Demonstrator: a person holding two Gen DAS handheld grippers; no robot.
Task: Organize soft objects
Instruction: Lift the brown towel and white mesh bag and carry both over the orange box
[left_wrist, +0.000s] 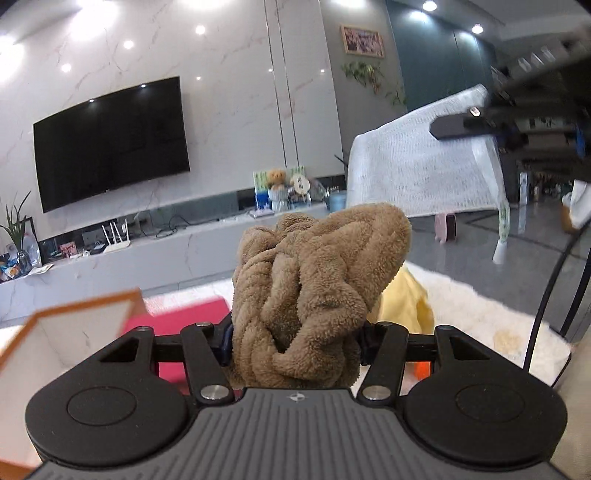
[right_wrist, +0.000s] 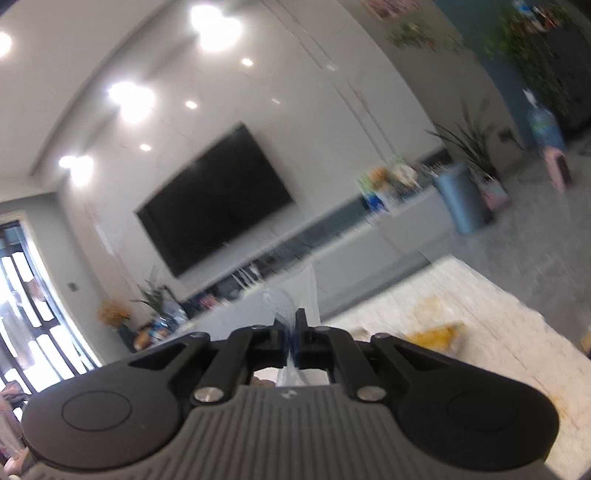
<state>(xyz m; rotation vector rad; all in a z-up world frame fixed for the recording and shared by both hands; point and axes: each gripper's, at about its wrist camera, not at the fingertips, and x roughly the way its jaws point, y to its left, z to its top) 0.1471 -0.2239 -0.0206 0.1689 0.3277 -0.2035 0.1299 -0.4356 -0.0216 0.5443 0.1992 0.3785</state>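
Brown fleece (left_wrist: 306, 295) sits bunched between my left tongs (left_wrist: 295, 332), clamped and lifted above the white rug (left_wrist: 480, 306). My right tongs (right_wrist: 295, 343) are pinched together on the white mesh bag (left_wrist: 417, 170), which hangs up and right of the fleece, nearest that hand.

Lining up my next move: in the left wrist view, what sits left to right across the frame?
Wall television → brown fleece bundle clamped in the left gripper → white mesh bag → right gripper pinching it.
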